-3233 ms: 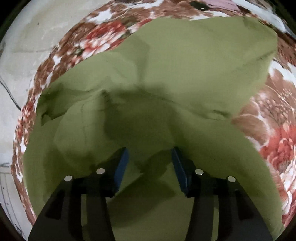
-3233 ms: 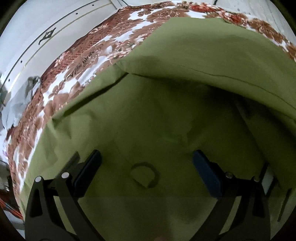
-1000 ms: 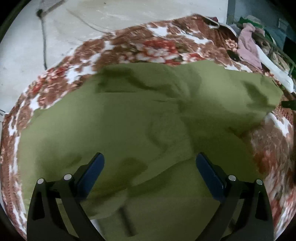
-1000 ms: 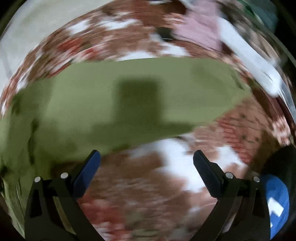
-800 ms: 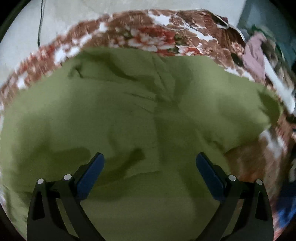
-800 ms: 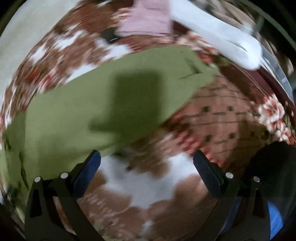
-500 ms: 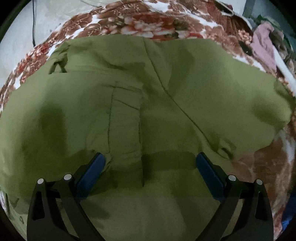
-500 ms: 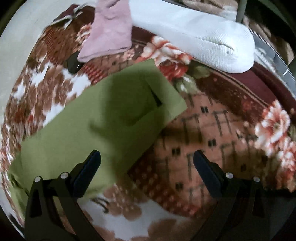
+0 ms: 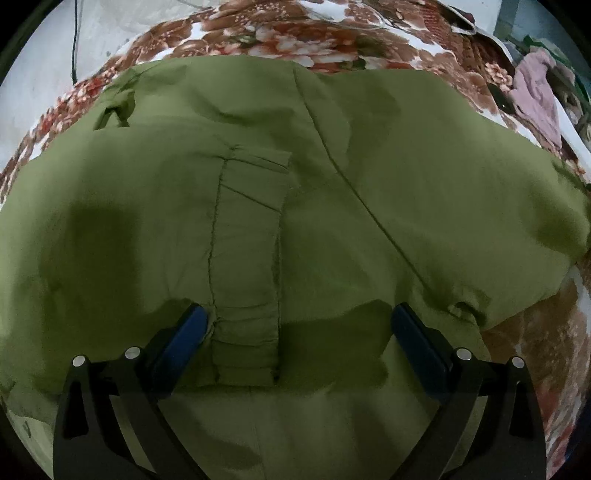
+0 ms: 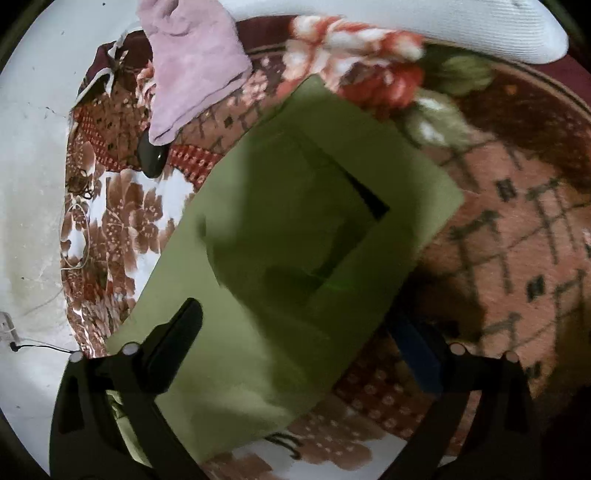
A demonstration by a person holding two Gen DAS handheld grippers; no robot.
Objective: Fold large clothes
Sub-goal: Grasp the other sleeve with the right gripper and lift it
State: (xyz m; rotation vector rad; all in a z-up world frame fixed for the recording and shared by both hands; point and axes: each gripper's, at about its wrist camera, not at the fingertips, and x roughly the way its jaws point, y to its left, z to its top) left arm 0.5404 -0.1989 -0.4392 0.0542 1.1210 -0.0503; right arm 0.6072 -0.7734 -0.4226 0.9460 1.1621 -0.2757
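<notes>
Olive-green cotton trousers (image 9: 332, 229) lie spread over a floral blanket in brown, red and white (image 9: 280, 33), and everything here is placed against that garment. At the far left of the left wrist view, a pale grey floor (image 9: 33, 74) with a thin black cable shows beyond the blanket's edge. A belt loop sits near the trousers' upper left corner; to its right a long stitched rectangular pocket panel (image 9: 247, 258) runs down toward the camera, and right of that a diagonal seam crosses the cloth. The left gripper (image 9: 295, 332) hangs above the trousers with its blue-padded jaws spread wide; the lower end of the pocket panel lies between them, and whether the tips touch the cloth cannot be told. At the far right edge a crumpled pink cloth (image 9: 535, 96) lies beyond the trousers.

In the right wrist view, pale floor (image 10: 29, 184) again fills the left. A small dark oval object (image 10: 152, 160) rests on the blanket (image 10: 122, 214) left of a flat trouser leg (image 10: 295, 258), partly under a folded pink towel-like cloth (image 10: 192, 66). The leg's squared hem points up and right. The right gripper (image 10: 303, 332) has jaws wide apart that have just been closing a little, with the leg between them and no pad pressing on it. A white ribbed fabric (image 10: 424, 22) lies beyond the hem.
</notes>
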